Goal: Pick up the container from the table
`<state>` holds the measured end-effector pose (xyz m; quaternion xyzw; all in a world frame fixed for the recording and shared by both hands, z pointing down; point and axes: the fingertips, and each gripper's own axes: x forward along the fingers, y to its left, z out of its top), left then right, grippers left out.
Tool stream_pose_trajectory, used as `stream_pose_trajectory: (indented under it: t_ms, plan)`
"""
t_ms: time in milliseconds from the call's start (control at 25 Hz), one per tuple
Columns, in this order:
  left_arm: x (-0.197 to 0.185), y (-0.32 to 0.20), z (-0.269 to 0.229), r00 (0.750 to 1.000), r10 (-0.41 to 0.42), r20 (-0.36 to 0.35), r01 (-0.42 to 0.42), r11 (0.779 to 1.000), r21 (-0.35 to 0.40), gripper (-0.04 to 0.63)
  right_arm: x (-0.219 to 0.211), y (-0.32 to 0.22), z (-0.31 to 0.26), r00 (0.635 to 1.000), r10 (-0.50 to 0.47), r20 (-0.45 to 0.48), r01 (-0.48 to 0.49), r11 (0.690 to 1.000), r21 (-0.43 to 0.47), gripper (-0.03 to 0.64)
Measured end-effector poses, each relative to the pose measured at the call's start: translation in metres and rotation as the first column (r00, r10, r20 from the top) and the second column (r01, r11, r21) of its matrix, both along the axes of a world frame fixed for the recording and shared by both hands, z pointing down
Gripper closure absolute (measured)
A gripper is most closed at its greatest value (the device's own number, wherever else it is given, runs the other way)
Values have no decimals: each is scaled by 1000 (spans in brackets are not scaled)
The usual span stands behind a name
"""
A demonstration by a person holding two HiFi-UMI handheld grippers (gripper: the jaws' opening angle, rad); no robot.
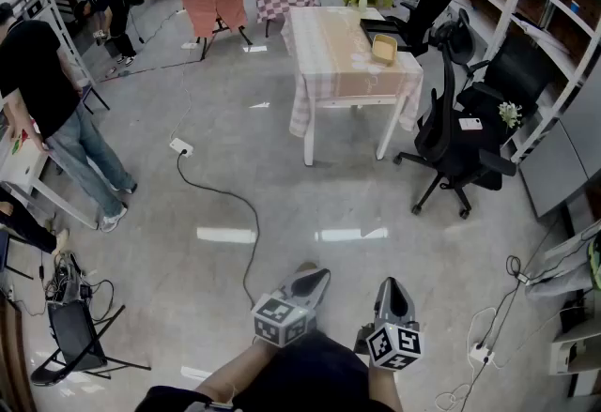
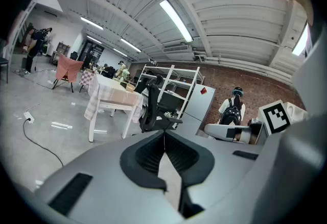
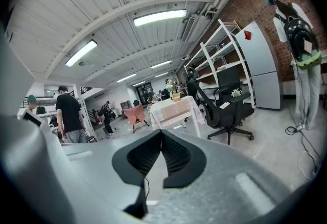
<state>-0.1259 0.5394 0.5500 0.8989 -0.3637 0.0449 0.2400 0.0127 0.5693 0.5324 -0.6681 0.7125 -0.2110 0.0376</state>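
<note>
A small yellowish container [image 1: 384, 48] sits near the right edge of a white table [image 1: 331, 72] with a pale checked cloth, far ahead of me across the floor. It shows tiny on the same table in the left gripper view, container [image 2: 131, 86], and in the right gripper view, container [image 3: 176, 97]. My left gripper [image 1: 320, 276] and right gripper [image 1: 390, 286] hang low at the bottom of the head view, well short of the table. Both are shut with nothing between their jaws, left gripper [image 2: 164, 133], right gripper [image 3: 162, 132].
Black office chairs [image 1: 457, 143] stand to the right of the table beside white shelving [image 1: 512, 16]. A white power strip and black cable [image 1: 183, 149] trail over the floor on the left. A person [image 1: 47, 110] stands at the left; a red chair [image 1: 218, 11] is farther back.
</note>
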Motion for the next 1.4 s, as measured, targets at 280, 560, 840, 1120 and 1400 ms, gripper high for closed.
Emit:
stream_pose_trajectory:
  t_ms: [280, 560, 840, 1120, 1400]
  plan:
    - [15, -20, 0, 1000, 13, -3, -13, 1000, 11, 584, 14, -27, -2, 1000, 26, 17, -27, 999, 36, 612]
    - [30, -66, -8, 1000, 18, 3, -18, 999, 29, 584, 29, -66, 0, 998, 43, 50, -44, 999, 24, 612]
    - [48, -110, -13, 999, 33, 11, -34, 999, 37, 584, 40, -112, 1, 998, 32, 61, -33, 999, 11, 612]
    - [59, -148, -16, 999, 32, 14, -32, 999, 27, 584, 48, -149, 1, 998, 14, 58, -13, 1000, -14, 612]
    - [65, -191, -25, 999, 51, 16, -51, 998, 30, 584, 53, -191, -3, 998, 23, 55, -22, 999, -24, 612]
